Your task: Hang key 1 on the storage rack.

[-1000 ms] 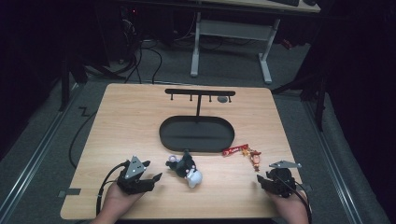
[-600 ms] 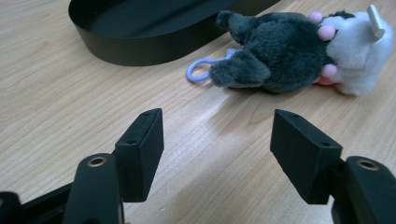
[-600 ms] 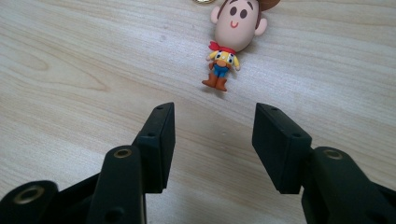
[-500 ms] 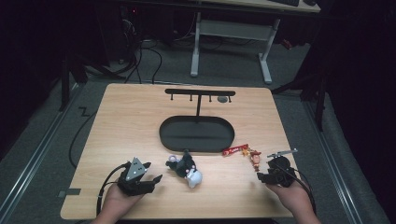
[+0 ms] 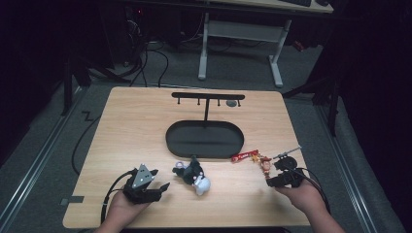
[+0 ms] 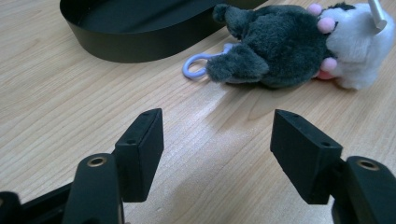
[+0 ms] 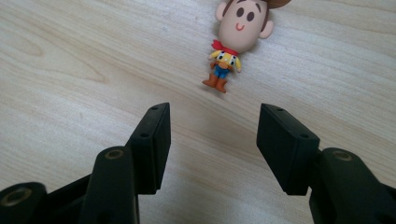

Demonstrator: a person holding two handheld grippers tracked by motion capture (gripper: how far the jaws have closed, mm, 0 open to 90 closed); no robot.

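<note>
— What has changed at the left side since a second ago?

— Very little. The left gripper rests at the near left of the wooden table, where it lay before, with its jaws spread wide and nothing between them. In the left gripper view the plush keychain toy, dark grey body and white head, lies just ahead of it, near the black oval tray but apart from it. The toy has not shifted.

— And further right?

— The right gripper has moved forward and inward from the near right edge; it now sits just short of the cowboy figure keychain. Its jaws are also wide apart and empty. The right gripper view shows the cowboy figure flat on the wood, feet toward the gripper, apart from both jaws.

— What is hard to make out?

— The top of the figure's hat is cut off at the upper edge of that view. From the high view, the red strap beside the figure is small and blurred. The tray's far side is cut off in the left gripper view, and the item hanging on the black rack is too small to name.
</note>
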